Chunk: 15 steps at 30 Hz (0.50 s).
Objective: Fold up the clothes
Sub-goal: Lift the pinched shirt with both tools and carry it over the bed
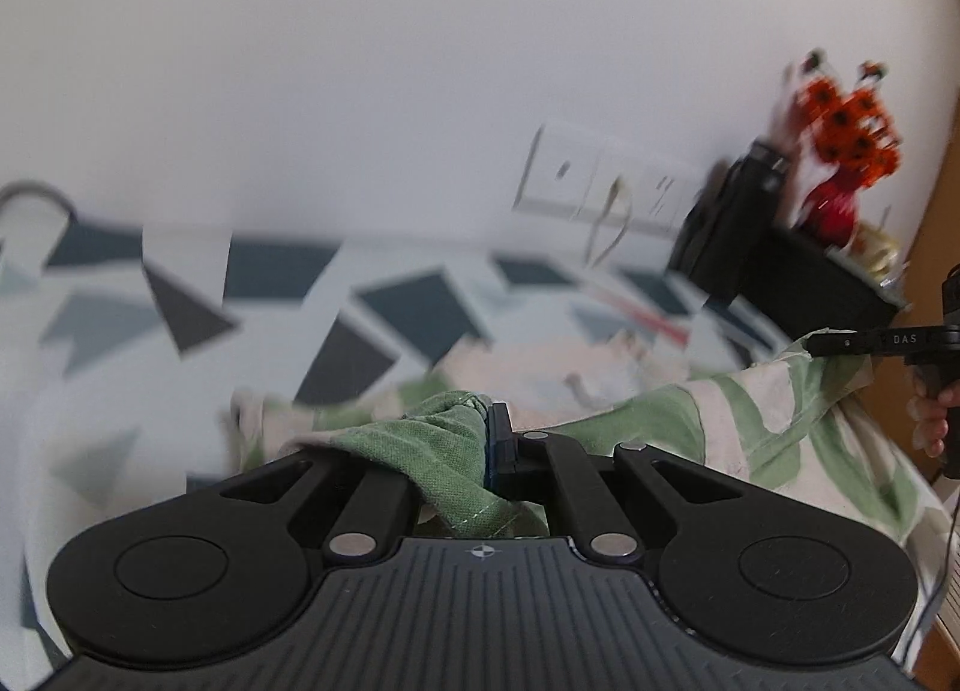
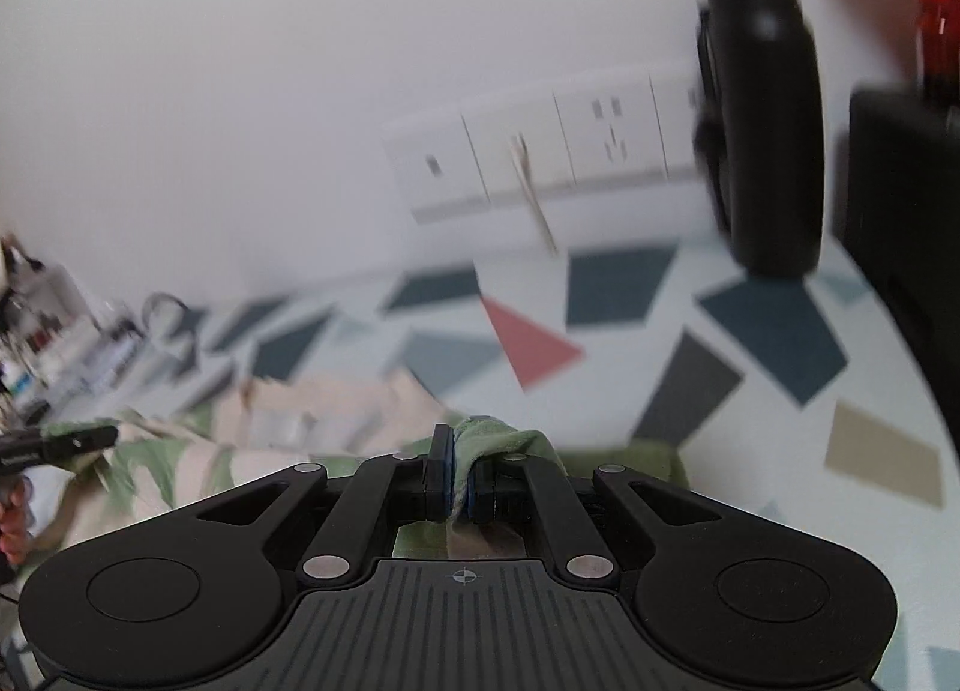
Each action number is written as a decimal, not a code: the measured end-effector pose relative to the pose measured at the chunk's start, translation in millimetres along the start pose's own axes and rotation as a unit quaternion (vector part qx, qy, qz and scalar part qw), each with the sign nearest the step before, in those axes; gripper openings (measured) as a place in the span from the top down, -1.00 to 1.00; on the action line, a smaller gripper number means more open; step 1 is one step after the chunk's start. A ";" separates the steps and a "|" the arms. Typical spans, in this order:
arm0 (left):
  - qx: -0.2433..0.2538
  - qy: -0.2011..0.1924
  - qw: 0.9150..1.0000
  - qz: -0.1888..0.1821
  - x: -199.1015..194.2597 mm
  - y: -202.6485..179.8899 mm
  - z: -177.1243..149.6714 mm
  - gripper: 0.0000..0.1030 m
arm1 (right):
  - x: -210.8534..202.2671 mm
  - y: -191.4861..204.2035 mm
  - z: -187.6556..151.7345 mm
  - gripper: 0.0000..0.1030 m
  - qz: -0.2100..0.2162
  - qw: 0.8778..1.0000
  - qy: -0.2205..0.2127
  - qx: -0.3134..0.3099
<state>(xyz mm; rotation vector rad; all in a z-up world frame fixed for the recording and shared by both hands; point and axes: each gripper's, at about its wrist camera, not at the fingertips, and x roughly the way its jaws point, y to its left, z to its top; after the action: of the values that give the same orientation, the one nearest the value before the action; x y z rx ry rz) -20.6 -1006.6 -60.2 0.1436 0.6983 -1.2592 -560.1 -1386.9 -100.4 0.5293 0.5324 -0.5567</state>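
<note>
A cream garment with green leaf print [image 1: 708,421] lies stretched over a table covered in a geometric-patterned cloth [image 1: 390,307]. My left gripper [image 1: 486,439] is shut on a green edge of the garment, which bunches over its left finger. In the right wrist view my right gripper [image 2: 459,469] is shut on another green edge of the garment [image 2: 288,427], pinched between the blue pads. Each gripper shows in the other's view: the right gripper [image 1: 810,344] at the far right, the left gripper [image 2: 114,436] at the far left, both clamped on the fabric.
A white wall with a row of sockets [image 2: 540,150] stands behind the table [image 2: 780,331]. A black bottle [image 2: 762,108] and a black box [image 1: 774,265] with a red ornament [image 1: 840,150] stand at the right. Clutter sits at the left edge [image 2: 48,319]. A hand [image 1: 933,415] holds the right gripper's handle.
</note>
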 end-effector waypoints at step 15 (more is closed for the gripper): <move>0.010 -0.032 0.999 -0.018 17.7 5.2 40.6 0.91 | -2.9 -17.0 25.4 0.93 0.022 0.998 -0.063 0.022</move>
<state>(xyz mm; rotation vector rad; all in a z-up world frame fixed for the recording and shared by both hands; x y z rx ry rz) 2.9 -1038.4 -39.5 0.1075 0.6343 -1.2994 -564.4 -1413.2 -85.4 0.5434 0.3884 -0.5576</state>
